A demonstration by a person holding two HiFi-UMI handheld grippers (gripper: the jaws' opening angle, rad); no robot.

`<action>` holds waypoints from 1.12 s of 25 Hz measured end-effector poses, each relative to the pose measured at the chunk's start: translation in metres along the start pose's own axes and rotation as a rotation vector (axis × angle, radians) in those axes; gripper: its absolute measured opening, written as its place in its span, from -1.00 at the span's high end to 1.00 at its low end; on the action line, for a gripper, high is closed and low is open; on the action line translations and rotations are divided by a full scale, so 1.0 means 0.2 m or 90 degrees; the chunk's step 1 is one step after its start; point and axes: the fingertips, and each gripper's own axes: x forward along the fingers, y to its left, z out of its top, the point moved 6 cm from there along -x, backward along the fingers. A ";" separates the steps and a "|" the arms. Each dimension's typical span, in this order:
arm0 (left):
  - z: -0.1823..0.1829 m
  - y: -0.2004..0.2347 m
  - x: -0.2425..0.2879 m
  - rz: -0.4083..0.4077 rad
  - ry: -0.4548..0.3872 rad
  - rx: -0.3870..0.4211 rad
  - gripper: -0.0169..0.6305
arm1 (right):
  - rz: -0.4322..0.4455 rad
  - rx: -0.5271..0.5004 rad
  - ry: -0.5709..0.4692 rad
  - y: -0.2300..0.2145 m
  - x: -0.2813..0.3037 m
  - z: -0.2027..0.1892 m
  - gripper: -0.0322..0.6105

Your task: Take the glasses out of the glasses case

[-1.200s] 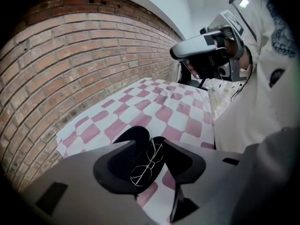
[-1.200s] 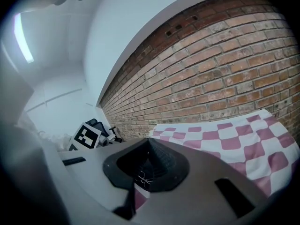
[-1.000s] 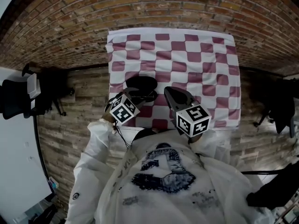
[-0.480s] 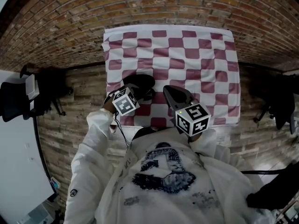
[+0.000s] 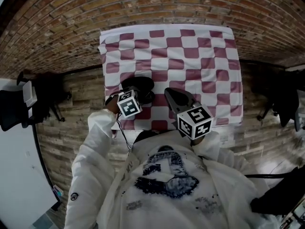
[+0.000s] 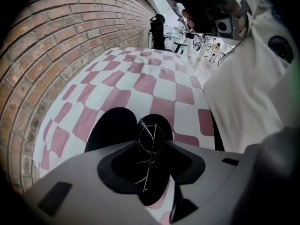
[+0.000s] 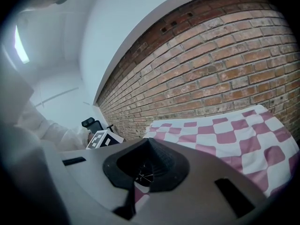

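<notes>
A black glasses case (image 5: 143, 84) lies open on the checkered cloth (image 5: 190, 56), near the table's front edge. In the left gripper view its two halves (image 6: 112, 125) spread flat, with thin wire-framed glasses (image 6: 151, 137) resting in them. My left gripper (image 6: 152, 146) points steeply down over the case. Its jaws are closing with the glasses between them, and the pads do not press on the frame. From the head view the left gripper (image 5: 136, 93) sits under its marker cube. My right gripper (image 5: 167, 92) hovers just right of the case, tips together and nothing held; the right gripper (image 7: 150, 142) faces the brick wall.
A brick wall (image 5: 143, 4) runs along the table's far edge. Black office chairs stand on the wood floor at the left (image 5: 19, 104) and at the right (image 5: 281, 104). The cloth's far half (image 5: 200, 42) carries nothing.
My left gripper has sunk toward the open case and rolled a little. The right gripper has stayed where it was.
</notes>
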 end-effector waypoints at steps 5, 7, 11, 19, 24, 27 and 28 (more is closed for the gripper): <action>0.02 -0.01 0.03 -0.007 0.003 0.018 0.49 | -0.009 0.002 0.001 -0.01 -0.01 0.00 0.86; 0.02 -0.01 0.03 -0.005 0.004 0.025 0.52 | -0.010 0.004 0.002 -0.01 -0.01 -0.01 0.86; 0.01 -0.03 0.05 -0.003 0.010 0.029 0.59 | -0.013 0.010 0.005 -0.01 -0.01 -0.02 0.86; 0.00 -0.05 0.06 0.004 0.016 0.033 0.79 | -0.007 0.008 0.010 0.01 -0.01 -0.03 0.86; -0.02 -0.06 0.07 0.009 0.013 0.023 0.83 | -0.005 0.007 0.011 0.02 -0.02 -0.04 0.86; -0.02 -0.06 0.08 0.013 0.016 0.021 0.84 | -0.006 0.006 0.009 0.02 -0.02 -0.05 0.86; -0.02 -0.06 0.08 0.015 0.017 0.022 0.85 | -0.007 0.006 0.008 0.02 -0.03 -0.05 0.86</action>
